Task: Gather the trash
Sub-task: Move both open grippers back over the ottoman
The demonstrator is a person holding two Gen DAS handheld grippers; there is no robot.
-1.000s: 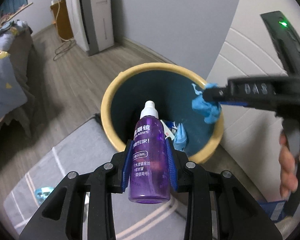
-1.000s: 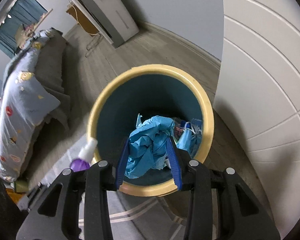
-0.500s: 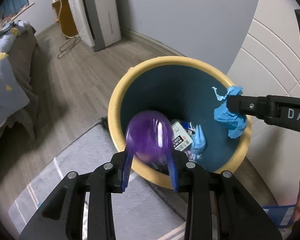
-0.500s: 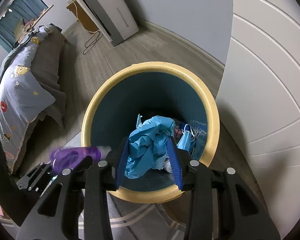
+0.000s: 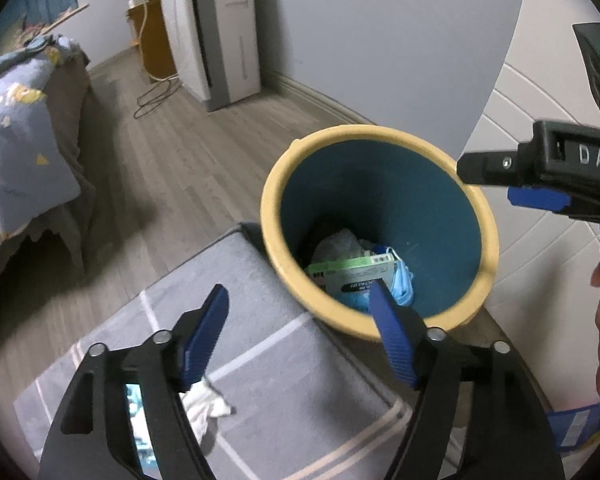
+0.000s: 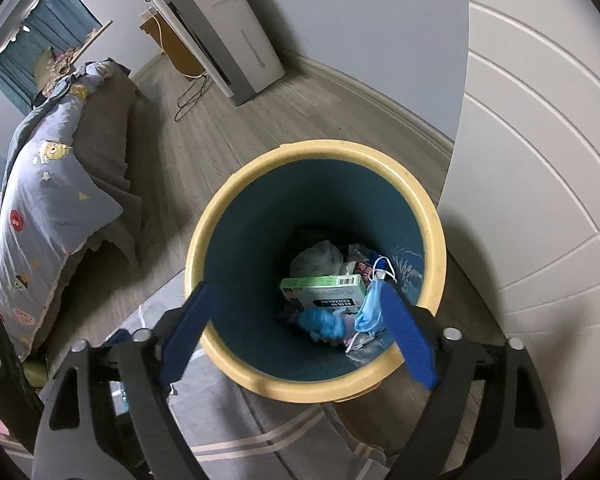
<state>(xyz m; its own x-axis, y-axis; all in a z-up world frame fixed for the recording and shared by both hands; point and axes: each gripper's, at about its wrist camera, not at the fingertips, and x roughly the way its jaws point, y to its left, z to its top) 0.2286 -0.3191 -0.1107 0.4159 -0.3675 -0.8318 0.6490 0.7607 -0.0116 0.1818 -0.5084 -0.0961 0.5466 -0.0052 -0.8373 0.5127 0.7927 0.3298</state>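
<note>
The room's wood floor carries a grey rug (image 5: 260, 380) with pale stripes, and at its corner, against the white panelled wall, stands the trash bin (image 6: 236, 200), yellow-rimmed and dark teal inside. Both hands hang over it.

The left gripper (image 5: 300, 320) was clamped on a purple bottle a second ago; its jaws have just been opening and now stand wide with nothing between them. The bottle is no longer in sight, so it has most likely dropped among the bin's contents, though I cannot pick it out there. The right gripper (image 6: 296, 316) has likewise just been opening over the bin's mouth and is empty; the crumpled blue glove (image 6: 324, 322) it held now lies at the bottom, beside a green and white box (image 6: 324, 286) and a blue face mask (image 6: 370, 302).

So two pieces of trash look delivered at once, and both hands are free for another pick. A white crumpled tissue (image 5: 206, 404) lies on the rug just beneath the left gripper, a likely next piece.
</note>
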